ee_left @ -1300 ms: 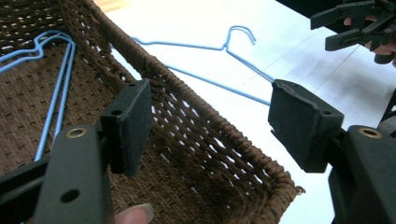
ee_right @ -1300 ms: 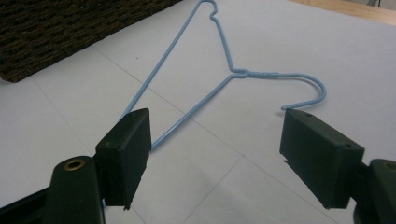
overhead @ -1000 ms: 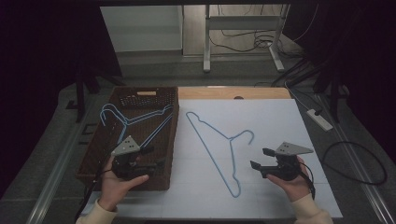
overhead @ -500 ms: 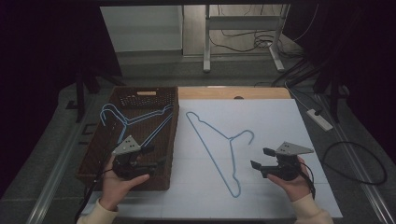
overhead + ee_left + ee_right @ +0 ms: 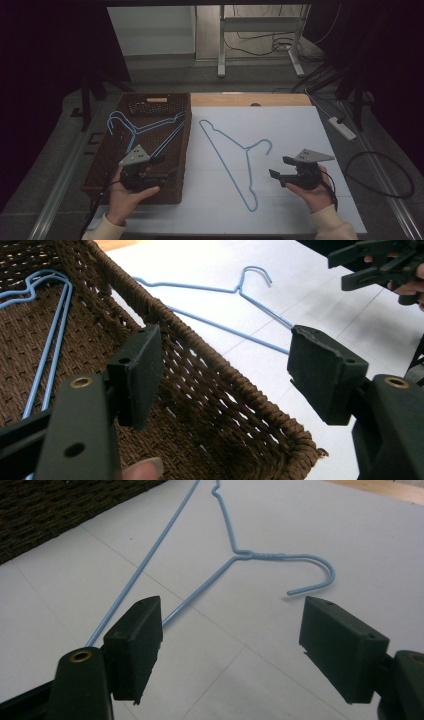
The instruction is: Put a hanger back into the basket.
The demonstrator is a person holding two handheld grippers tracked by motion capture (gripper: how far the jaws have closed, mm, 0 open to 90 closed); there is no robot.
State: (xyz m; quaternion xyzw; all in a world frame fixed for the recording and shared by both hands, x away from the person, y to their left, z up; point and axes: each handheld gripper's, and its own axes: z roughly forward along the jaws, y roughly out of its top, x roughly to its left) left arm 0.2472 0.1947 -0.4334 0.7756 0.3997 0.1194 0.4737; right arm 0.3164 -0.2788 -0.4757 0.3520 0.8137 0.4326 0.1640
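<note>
A light-blue wire clothes hanger [image 5: 235, 162] lies flat on the white table sheet [image 5: 280, 125]. Left of it, a brown woven basket [image 5: 184, 150] holds more blue wire hangers [image 5: 145, 131]. The left gripper [image 5: 165, 170] hovers over the basket's near end; the right gripper [image 5: 281, 167] rests just right of the lone hanger, jaws apart.

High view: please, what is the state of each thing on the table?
Hanger: flat on the white mat, free.
Basket: upright, holds two blue hangers.
Left gripper: open, empty, above the basket.
Right gripper: open, empty, beside the hanger's hook.
</note>
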